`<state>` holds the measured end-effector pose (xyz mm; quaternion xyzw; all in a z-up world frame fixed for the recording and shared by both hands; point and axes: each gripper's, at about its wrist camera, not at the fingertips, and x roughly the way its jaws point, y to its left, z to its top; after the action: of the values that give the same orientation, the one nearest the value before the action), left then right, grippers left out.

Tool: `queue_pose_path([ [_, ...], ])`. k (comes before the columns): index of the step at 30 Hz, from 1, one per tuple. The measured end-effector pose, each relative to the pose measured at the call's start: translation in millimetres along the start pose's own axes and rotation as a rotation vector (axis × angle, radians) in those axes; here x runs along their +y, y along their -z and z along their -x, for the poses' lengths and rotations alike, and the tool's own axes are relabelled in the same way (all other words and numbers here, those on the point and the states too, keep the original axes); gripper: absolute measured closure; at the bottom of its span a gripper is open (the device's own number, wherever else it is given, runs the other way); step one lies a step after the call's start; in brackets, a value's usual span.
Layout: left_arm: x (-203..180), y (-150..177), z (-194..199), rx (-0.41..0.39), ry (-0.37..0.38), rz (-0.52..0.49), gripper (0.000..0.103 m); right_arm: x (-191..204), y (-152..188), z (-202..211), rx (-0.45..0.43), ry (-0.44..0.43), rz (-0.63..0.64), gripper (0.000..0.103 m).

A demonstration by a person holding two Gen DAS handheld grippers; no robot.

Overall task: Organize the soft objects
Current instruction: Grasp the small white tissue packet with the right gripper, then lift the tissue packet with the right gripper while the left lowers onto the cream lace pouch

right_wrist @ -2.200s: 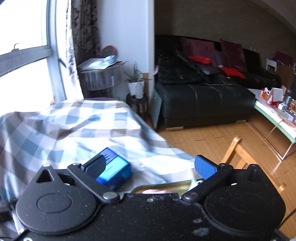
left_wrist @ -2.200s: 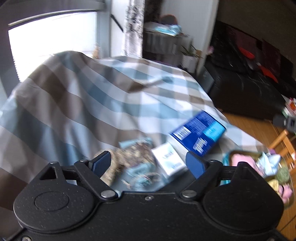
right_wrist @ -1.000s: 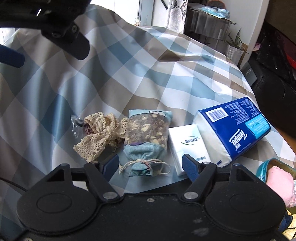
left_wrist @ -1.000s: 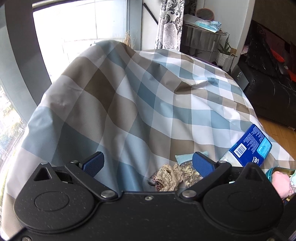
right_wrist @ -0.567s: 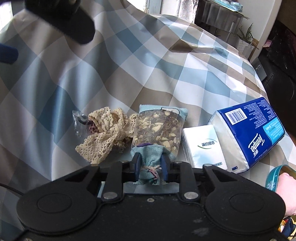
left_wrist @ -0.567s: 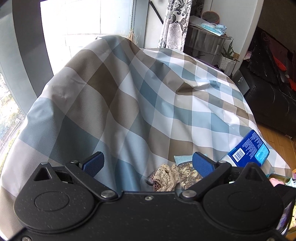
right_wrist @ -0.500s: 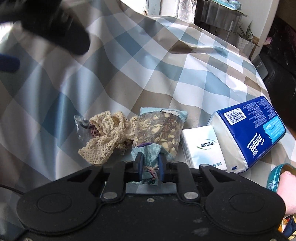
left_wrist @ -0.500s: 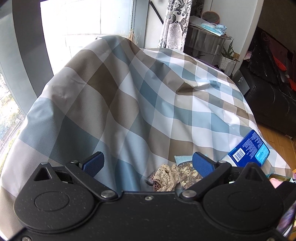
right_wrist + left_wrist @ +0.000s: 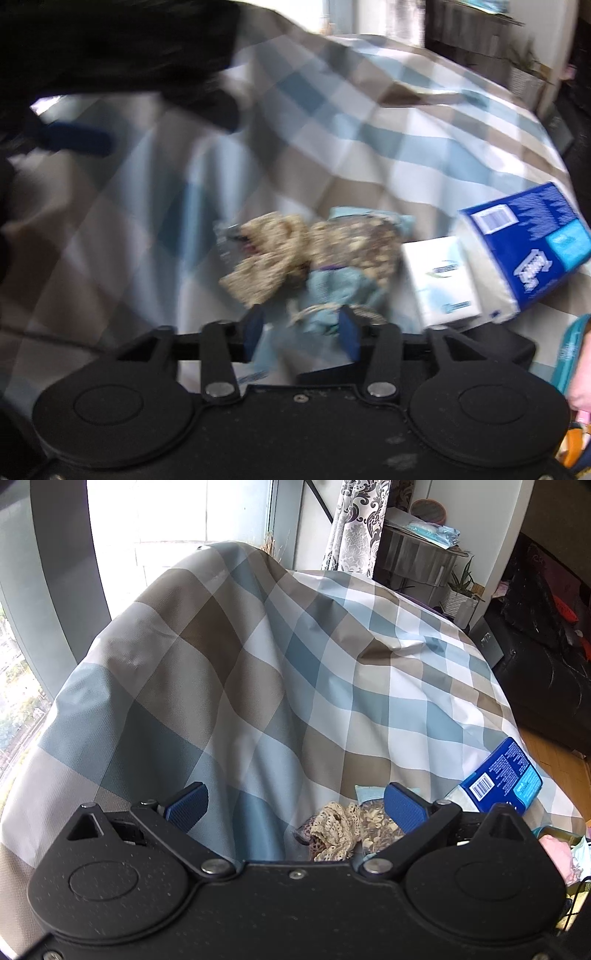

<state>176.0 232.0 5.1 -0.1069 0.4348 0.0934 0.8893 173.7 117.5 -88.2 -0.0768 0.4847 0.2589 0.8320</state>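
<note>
A blue cloth sachet point(image 9: 354, 243) filled with dried bits lies on the checked cloth point(image 9: 406, 147), its tied neck towards me. My right gripper point(image 9: 301, 330) straddles that neck; its jaws are opening and the pads stand clear of it. A cream lace piece point(image 9: 266, 251) lies touching the sachet's left side. The right wrist view is blurred. My left gripper point(image 9: 295, 806) hovers open with nothing in it, above the lace piece point(image 9: 336, 834) and the sachet point(image 9: 376, 827), and it also shows as a dark shape with a blue finger point(image 9: 74, 142) at the upper left.
A small white tissue pack point(image 9: 443, 280) and a big blue tissue pack point(image 9: 528, 240) lie right of the sachet. A teal-rimmed basket point(image 9: 569, 347) with soft items sits at the far right. A window, a side table and a dark sofa point(image 9: 546, 672) surround the covered table.
My right gripper shut on the sachet's tied neck, then its jaws spread apart again while the view swung and blurred. The left gripper has stayed open and still.
</note>
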Motion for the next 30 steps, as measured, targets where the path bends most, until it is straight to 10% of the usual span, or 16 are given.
queue_pose_path([
  [10, 0.6, -0.3, -0.8, 0.003, 0.001, 0.003, 0.005, 59.3, 42.2, -30.4, 0.073, 0.072, 0.320, 0.037],
  [13, 0.8, -0.3, -0.6, 0.002, 0.001, 0.001, 0.005, 57.6, 45.4, -29.9, 0.070, 0.039, 0.300, 0.051],
  [30, -1.2, -0.3, -12.6, 0.027, -0.028, -0.010, 0.005, 17.7, 25.7, 42.8, -0.094, -0.082, 0.045, 0.052],
])
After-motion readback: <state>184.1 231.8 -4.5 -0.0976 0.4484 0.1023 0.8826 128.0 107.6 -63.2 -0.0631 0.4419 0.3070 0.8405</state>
